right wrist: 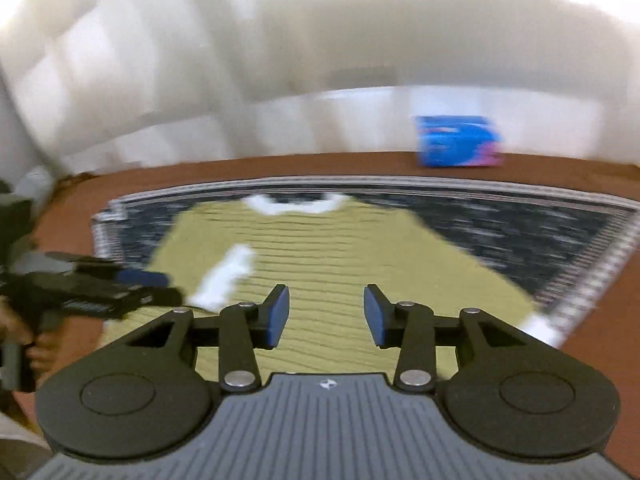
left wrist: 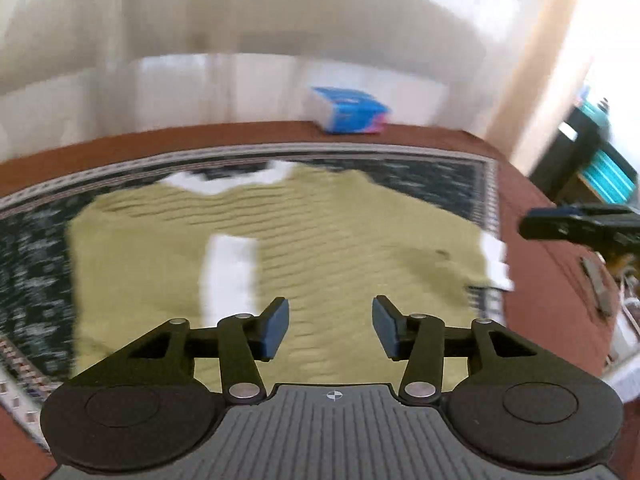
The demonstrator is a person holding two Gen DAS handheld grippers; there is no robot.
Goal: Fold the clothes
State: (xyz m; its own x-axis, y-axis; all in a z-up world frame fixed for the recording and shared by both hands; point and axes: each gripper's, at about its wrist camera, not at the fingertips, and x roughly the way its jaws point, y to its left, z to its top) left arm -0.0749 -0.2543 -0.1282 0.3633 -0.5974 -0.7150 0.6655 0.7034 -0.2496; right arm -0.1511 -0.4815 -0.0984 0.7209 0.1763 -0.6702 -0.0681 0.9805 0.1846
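Left of the left tongs (left wrist: pixel 330 328) lies the dark patterned mat (left wrist: pixel 32 248) that carries the work, spread on a brown table (left wrist: pixel 532 200). Straight ahead of them, and running under their spread fingers, is the olive ribbed shirt (left wrist: pixel 340 240). Its left sleeve appears already turned in over the body, since a white cuff (left wrist: pixel 230 268) lies on the chest just ahead-left of the left pad. The white collar (left wrist: pixel 224 180) sits at the far edge. These tongs stand wide and hold nothing.

To their right the other sleeve still lies spread, its white cuff (left wrist: pixel 494 264) reaching the mat's edge, and beyond it the right tongs (left wrist: pixel 580 224) enter from the side.

In the right wrist view the right tongs (right wrist: pixel 326 316) are also wide and empty, hovering over the lower middle of the shirt, with the left tongs at their left over the shirt's edge. The unfolded cuff (right wrist: pixel 540 326) lies close to their right. A blue packet (right wrist: pixel 458 142) stands on the table far ahead, to the right.

Judging by this, the fold is early: one sleeve seems in, the right sleeve and the body folds are left. Both views are motion-blurred, so fine creases cannot be read.
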